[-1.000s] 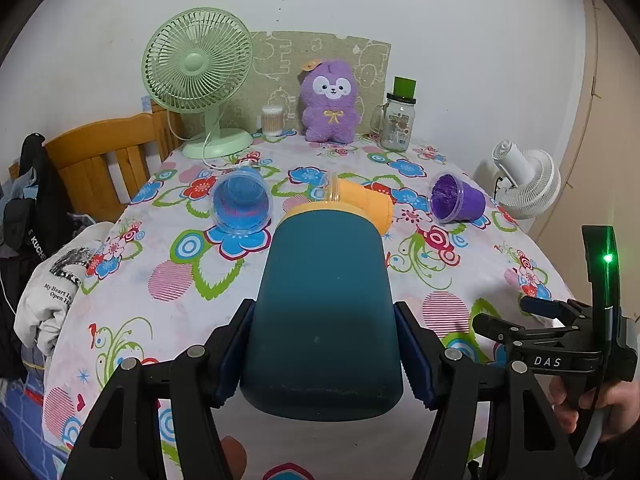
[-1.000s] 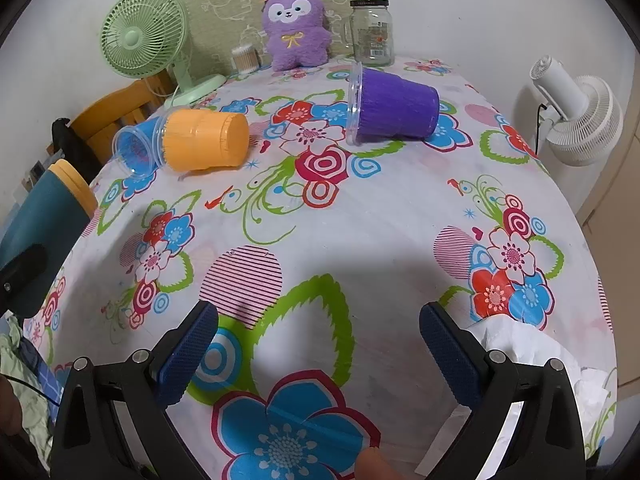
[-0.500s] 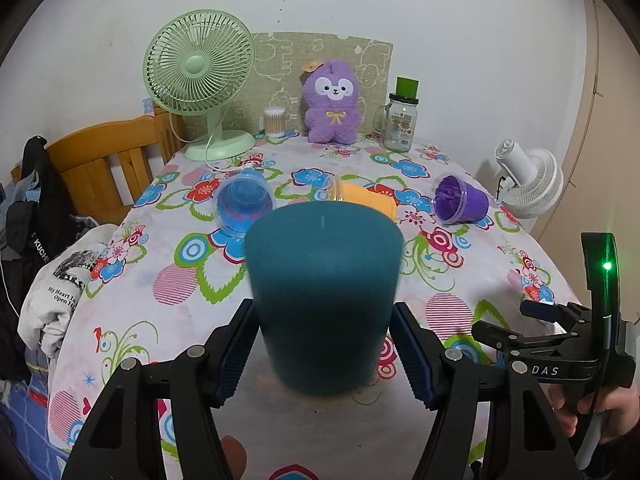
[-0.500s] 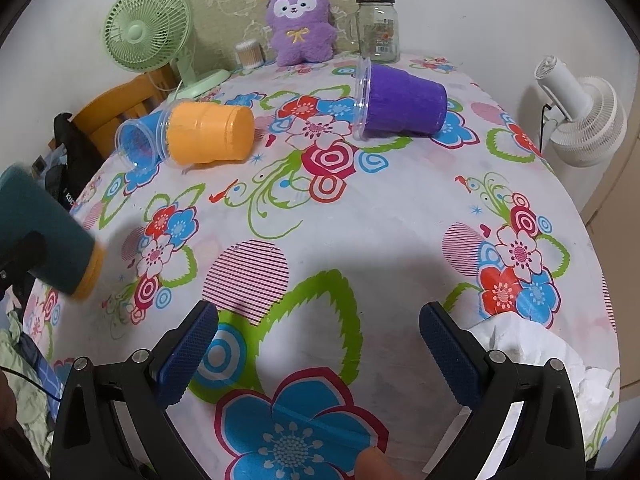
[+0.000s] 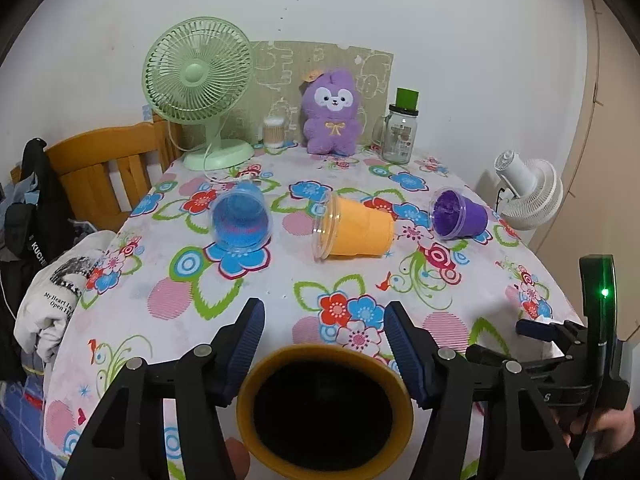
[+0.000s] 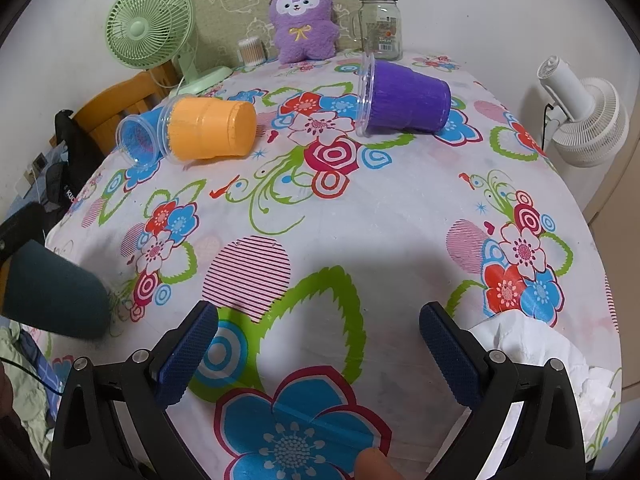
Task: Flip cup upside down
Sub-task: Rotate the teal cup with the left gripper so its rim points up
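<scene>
Teal cup gripped in L tool, mouth tipped back toward camera, low over near desk edge.

L tool closed on teal cup, pads on opposite sides of wall just behind orange rim; dark interior faces lens. R wrist view: cup's teal body angled over L corner of desk, contact w/ cloth not clear. R tool wide open, nothing in it, idle over near edge. Handling, my read: stiff-walled, light, matte body so pads shouldn't slip; mid-wall side grip suits the turn; not fragile-looking. Farther: blue cup, orange cup, purple cup, all on sides. Writing: "KUCH…" on dark bag, "My Heart" on white cloth; jar label unreadable.
</scene>
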A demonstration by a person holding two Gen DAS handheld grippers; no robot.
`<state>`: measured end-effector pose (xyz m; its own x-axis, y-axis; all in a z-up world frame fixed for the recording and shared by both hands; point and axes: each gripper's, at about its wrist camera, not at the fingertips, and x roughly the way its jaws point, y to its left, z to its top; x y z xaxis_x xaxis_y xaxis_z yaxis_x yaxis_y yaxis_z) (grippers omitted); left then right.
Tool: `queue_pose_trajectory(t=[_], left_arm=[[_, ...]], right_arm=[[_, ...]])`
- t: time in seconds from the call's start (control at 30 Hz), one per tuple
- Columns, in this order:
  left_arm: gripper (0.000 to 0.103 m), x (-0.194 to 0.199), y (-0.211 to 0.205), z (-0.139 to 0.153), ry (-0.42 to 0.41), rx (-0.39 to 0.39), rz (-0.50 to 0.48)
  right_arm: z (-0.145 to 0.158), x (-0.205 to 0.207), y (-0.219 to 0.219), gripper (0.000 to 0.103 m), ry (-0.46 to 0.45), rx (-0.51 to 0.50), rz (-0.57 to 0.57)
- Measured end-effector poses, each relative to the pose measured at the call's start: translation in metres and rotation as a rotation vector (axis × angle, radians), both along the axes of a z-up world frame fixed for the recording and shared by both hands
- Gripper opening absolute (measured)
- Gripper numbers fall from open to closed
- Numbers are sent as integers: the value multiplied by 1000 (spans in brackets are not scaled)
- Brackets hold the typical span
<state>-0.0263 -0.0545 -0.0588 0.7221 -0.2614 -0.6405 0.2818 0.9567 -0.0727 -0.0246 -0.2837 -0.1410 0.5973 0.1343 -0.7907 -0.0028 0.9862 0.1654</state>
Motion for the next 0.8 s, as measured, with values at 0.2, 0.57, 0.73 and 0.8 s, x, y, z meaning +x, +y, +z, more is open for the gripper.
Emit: queue_pose_trajectory(t=[0.2, 0.57, 0.73, 0.8], left_arm=[[64, 2, -7, 0, 2, 2, -10], [75, 31, -11, 0, 49, 6, -25], [98, 33, -4, 9, 17, -17, -20], [102, 30, 1, 11, 17, -28, -19]], right_arm=[[-1, -2, -5, 102, 2, 1, -11], [-2, 0, -3, 102, -1, -22, -3], [-2, 0, -5, 102, 0, -17, -4], [-1, 1, -7, 102, -2, -11, -13]])
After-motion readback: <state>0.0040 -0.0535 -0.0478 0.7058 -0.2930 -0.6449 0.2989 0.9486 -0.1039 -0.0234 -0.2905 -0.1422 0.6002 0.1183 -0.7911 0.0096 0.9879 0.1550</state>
